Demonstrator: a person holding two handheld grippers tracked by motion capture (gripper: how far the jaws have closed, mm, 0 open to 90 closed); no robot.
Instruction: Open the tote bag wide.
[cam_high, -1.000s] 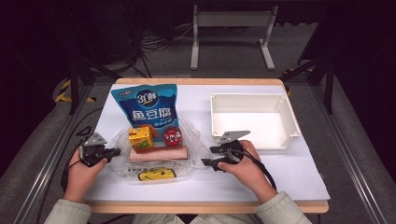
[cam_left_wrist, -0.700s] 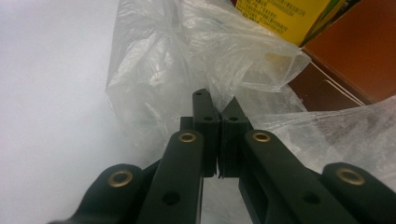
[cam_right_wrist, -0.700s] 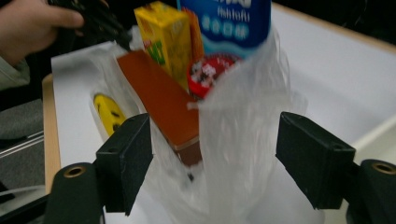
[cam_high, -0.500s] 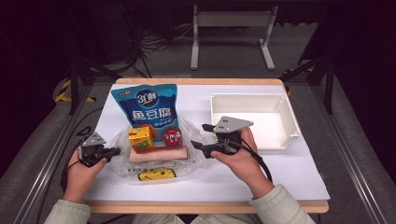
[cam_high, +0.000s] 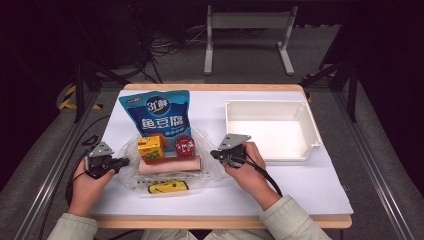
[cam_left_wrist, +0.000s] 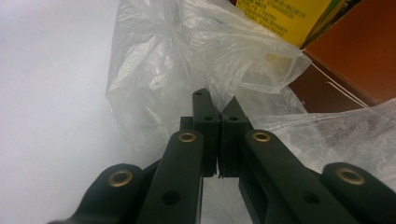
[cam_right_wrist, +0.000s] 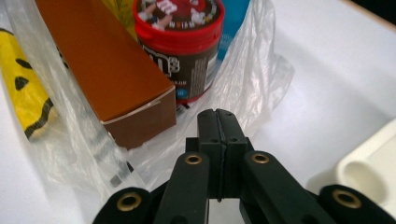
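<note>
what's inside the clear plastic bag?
Inside the plastic bag: a long brown box, an orange carton, a red-lidded candy tub and a yellow packet. Anything beneath them is covered.

crinkled clear plastic bag (cam_high: 207, 165) spread flat around snacks, mid-table

Each black gripper (cam_high: 216, 154) has brass-ringed rivets, a grey plate, trailing cable; pale green sleeves (cam_high: 290, 217).

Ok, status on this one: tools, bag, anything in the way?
Left tool shut on bag edge. Right tool just closed on bag's other edge. Box, jar inside; nothing blocking.
</note>
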